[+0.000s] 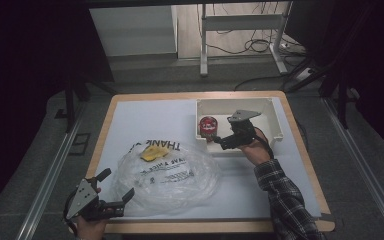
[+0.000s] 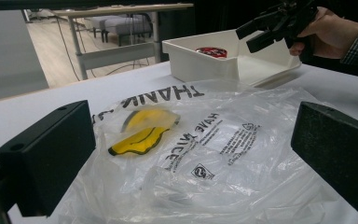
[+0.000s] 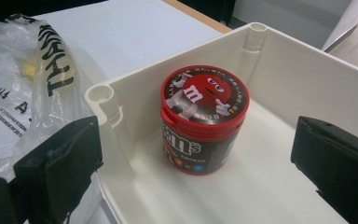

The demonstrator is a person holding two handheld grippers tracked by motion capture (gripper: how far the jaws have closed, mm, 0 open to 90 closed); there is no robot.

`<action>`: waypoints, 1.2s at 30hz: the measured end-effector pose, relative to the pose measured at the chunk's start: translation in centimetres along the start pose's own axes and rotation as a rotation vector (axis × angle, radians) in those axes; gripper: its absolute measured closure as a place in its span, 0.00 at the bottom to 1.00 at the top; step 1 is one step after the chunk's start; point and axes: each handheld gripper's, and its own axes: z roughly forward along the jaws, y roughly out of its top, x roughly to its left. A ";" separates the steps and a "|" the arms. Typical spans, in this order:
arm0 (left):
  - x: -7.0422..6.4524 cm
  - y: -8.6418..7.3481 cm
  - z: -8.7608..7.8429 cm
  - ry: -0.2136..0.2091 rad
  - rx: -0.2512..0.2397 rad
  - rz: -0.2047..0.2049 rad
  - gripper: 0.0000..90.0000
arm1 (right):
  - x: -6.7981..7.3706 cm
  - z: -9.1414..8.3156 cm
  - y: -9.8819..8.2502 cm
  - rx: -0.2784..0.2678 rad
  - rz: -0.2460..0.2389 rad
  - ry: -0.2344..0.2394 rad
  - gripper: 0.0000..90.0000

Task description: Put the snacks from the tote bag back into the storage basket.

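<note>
A clear plastic bag (image 1: pixel 172 175) printed "THANK YOU" lies crumpled on the white table top, with a yellow item (image 1: pixel 153 152) inside near its far left. My left gripper (image 1: pixel 116 184) stands open at the table's front left, just short of the bag (image 2: pixel 223 154) and facing the yellow item (image 2: pixel 142 133). A red M&M's can (image 1: pixel 208 126) stands upright in the left corner of a white bin (image 1: pixel 275 125) at the back right. My right gripper (image 1: pixel 219 142) hovers open over the bin's front, its jaws wide on either side of the can (image 3: pixel 203 121) without touching it.
The bin (image 3: pixel 307 79) holds just the can, and the bag (image 3: pixel 23 84) lies against its outer left corner. The table has a wooden rim (image 1: pixel 100 145). Beyond it stand a metal table frame (image 1: pixel 203 45) and floor cables (image 1: pixel 260 45).
</note>
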 end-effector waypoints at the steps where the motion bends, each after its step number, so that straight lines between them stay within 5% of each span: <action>1: 0.0 0.0 0.0 0.000 0.000 0.000 0.00 | 0.0 -0.1 -0.1 -0.003 0.005 -0.003 0.02; 36: 0.0 0.0 0.0 0.002 0.001 -0.002 0.00 | 1.7 -1.6 -0.8 -0.029 0.015 0.002 0.01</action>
